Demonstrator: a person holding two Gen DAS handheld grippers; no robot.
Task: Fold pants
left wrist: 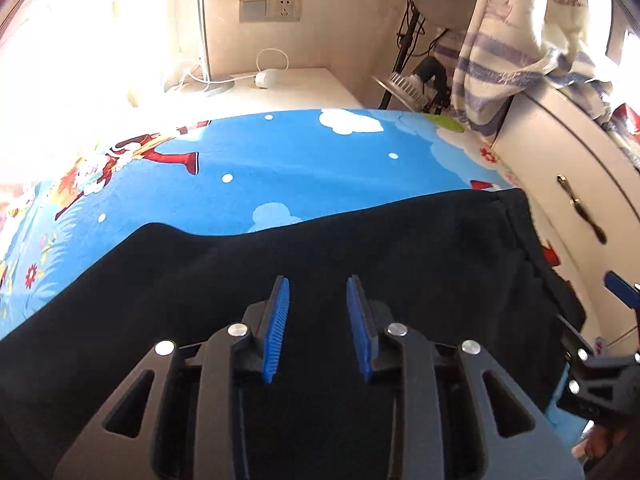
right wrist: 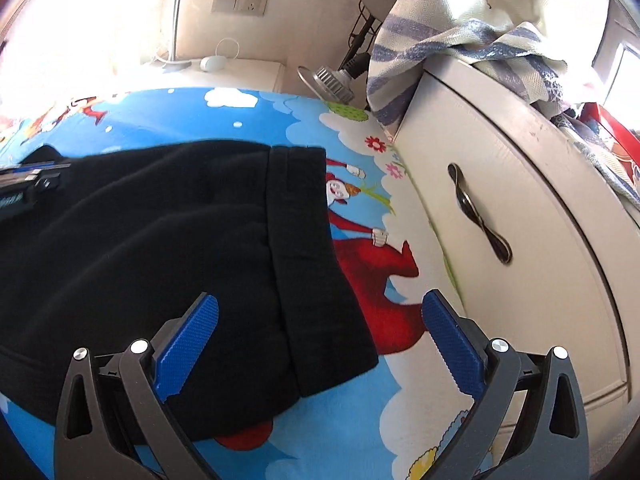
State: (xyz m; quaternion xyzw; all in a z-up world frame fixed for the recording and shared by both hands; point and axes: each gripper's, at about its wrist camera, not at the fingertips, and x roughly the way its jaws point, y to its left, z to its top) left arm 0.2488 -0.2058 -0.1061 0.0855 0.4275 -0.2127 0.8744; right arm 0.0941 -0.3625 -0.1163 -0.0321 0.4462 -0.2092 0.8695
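Black pants (left wrist: 320, 248) lie spread on a blue cartoon bedsheet (left wrist: 280, 160). My left gripper (left wrist: 318, 286) hovers over the middle of the pants, its blue pads partly apart with nothing between them. In the right wrist view the pants (right wrist: 160, 232) show their waistband end (right wrist: 308, 240) pointing right. My right gripper (right wrist: 320, 312) is wide open over the waistband corner, one finger over the fabric, the other over the sheet (right wrist: 360, 420). The right gripper also shows at the right edge of the left wrist view (left wrist: 616, 344).
A white cabinet with a dark handle (right wrist: 480, 216) stands close on the right. A striped towel (right wrist: 460, 40) hangs over its top. A lamp on a stand (right wrist: 332, 76) and a white nightstand (left wrist: 288, 84) with cables stand beyond the bed.
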